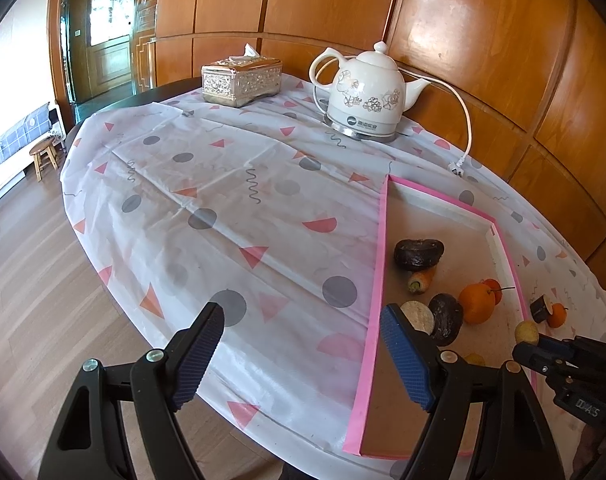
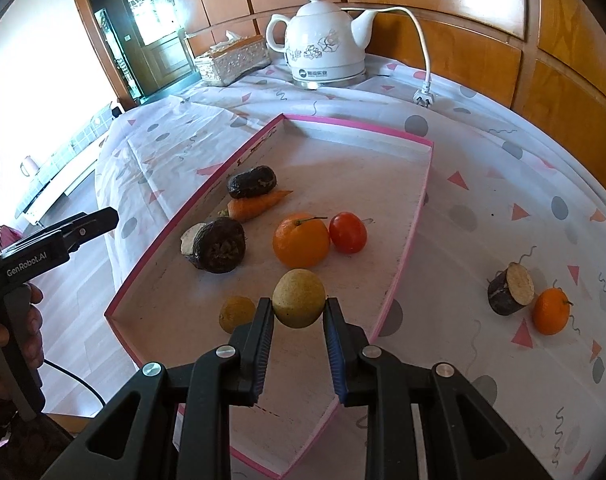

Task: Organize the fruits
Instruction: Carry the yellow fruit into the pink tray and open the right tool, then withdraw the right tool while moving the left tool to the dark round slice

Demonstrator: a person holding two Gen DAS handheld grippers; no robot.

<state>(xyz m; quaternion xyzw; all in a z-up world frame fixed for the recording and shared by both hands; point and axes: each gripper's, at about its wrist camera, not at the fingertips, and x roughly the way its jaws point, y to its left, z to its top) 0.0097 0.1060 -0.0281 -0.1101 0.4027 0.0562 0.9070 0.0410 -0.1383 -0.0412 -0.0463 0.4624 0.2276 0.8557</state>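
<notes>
I'm looking over a round table under a patterned plastic cloth, with the pink-edged tray set on it. In the tray lie two dark cut tubers, a carrot, a large orange, a red tomato touching it, and a small yellow fruit near the front wall. Out on the cloth, to the right of the tray, a cut stub and a small orange sit touching each other, not yet collected.

My right gripper is clamped on a round yellow-green fruit, held above the tray floor near its front end — the pads pinch it at its widest line, low on the fruit.

What worries me: the fruit is smooth and round, so letting go from this height could send it rolling into the yellow fruit or the large orange and knock them about. A tilt while lowering might squeeze it out sideways and over the shallow wall.

The right tool points steeply down over the tray's near end. The left gripper also slants down, its fingers spread wide with nothing between them, hovering over the tray's left wall and bare cloth — well clear of the fruit. A hand grips its handle at the left edge of the right wrist view.
</notes>
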